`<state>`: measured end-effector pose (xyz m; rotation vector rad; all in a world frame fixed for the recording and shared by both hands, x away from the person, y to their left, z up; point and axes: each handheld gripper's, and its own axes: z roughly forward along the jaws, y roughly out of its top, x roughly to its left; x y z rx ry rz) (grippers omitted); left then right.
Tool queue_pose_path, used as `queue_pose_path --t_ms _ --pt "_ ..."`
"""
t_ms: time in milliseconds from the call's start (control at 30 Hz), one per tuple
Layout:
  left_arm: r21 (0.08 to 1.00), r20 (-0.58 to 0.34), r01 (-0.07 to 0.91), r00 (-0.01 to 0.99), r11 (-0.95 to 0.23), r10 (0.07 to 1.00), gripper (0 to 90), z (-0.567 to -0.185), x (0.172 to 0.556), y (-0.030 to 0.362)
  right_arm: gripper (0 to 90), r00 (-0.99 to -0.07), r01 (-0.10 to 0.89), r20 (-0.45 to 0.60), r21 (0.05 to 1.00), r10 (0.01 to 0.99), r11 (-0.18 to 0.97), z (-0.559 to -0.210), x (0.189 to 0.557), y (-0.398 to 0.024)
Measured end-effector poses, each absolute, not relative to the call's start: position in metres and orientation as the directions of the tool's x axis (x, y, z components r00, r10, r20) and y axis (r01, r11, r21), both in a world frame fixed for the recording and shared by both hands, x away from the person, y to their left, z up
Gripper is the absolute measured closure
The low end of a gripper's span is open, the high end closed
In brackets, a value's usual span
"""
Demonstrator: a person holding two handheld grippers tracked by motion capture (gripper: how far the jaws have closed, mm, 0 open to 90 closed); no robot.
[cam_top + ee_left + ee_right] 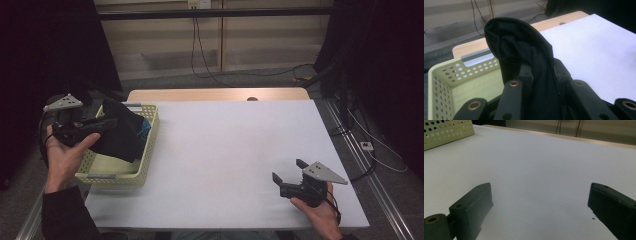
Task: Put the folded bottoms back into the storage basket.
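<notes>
- High view: the left gripper (107, 121), matte black plastic with a flat grey three-cornered plate on top, hangs over the pale yellow perforated plastic basket (148, 150) at the left edge of the white table top (235, 150).
- Its jaws pinch a soft black cloth garment (120, 135), which bunches in loose folds and drapes down inside the basket against the right wall; a scrap of blue fabric (146, 126) peeks out beside it, also in the basket.
- The basket is rectangular, its walls dotted with round holes, with a slot handle in the near wall.
- The right gripper (290, 172), same black build and grey plate, sits well away from the basket, low over the table's near right corner, jaws spread wide with nothing between them.
- Left gripper view: the garment rises between the black jaws in a rounded, smooth, matte hump, creased down the middle, clamped at its base. Behind it, the basket's far wall with its holes and grey handle slot.
- Right gripper view: two blocky jaws stand wide apart over smooth bare table top, the basket's hole-dotted corner far off at upper left.
</notes>
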<state>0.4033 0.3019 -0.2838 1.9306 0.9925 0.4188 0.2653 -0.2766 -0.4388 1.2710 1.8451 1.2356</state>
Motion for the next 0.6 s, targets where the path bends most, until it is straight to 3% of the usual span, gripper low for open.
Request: queue_pose_path --t_ms 200,300,600 --pt "0.820 -0.093 0.495 0.611 -0.288 0.786 73.8 -0.291 0.410 0.299 5.4 -0.382 0.391 0.041 0.913 0.923 0.121 -0.439 0.265 -0.276" --pt "0.796 -0.046 0.518 0.567 -0.313 0.822 73.8 -0.293 0.412 0.297 5.4 -0.383 0.391 0.043 0.912 0.923 0.120 -0.439 0.265 -0.276" --pt "0.802 -0.070 0.489 0.646 -0.341 0.760 73.8 -0.299 0.417 0.296 5.4 -0.384 0.391 0.041 0.912 0.923 0.122 -0.439 0.265 -0.276"
